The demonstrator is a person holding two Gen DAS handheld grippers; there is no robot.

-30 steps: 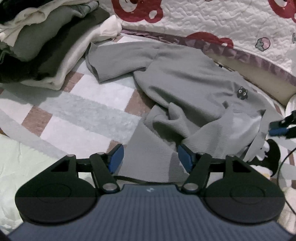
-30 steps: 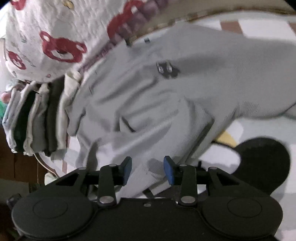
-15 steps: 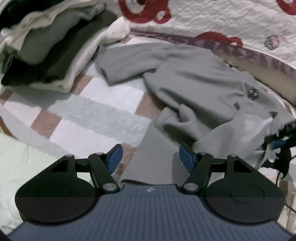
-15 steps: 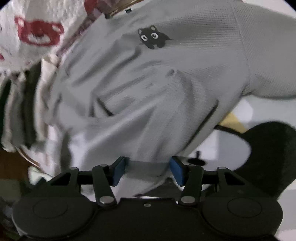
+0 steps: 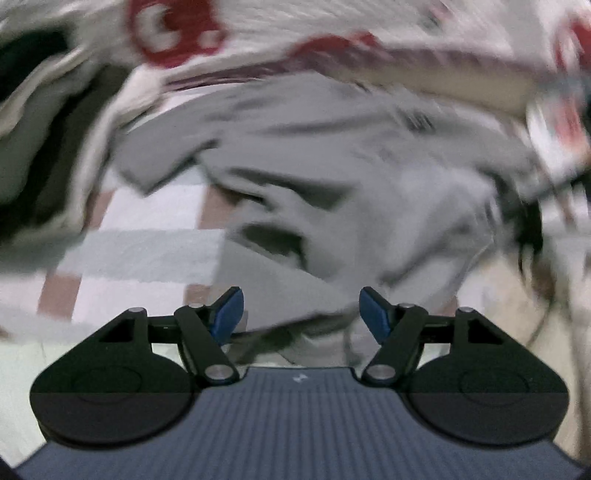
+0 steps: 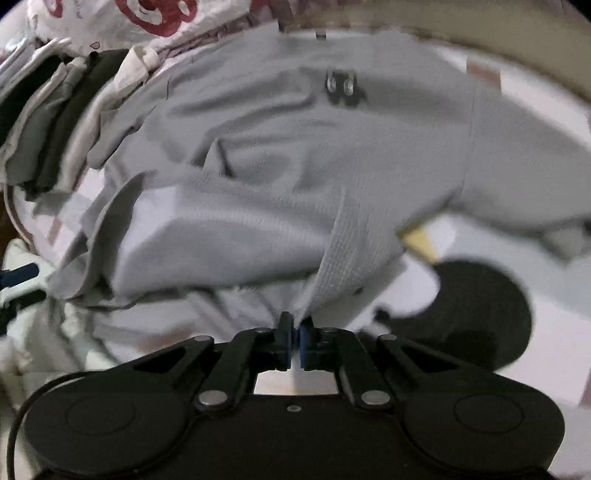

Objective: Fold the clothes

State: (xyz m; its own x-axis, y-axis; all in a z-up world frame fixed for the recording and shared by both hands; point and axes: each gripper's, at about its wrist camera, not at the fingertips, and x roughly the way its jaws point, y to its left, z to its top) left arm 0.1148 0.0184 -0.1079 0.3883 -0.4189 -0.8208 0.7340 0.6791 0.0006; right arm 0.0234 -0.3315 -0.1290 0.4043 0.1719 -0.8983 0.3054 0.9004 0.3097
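Right gripper fingers pinched together; left gripper fingers spread wide.

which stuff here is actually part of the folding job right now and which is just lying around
In the job:
- grey shirt, crumpled on the bed
- right gripper, shut on the shirt's edge
- left gripper, open over the shirt's hem

Lying about:
- stack of folded clothes
- bear-print quilt
- checked bedsheet

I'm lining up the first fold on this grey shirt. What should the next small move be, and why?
Probably close the left gripper on the hem lying between its open jaws. The right gripper has just closed and already pinches the grey shirt at its edge, so a second grip would let both hands lift and spread it evenly.
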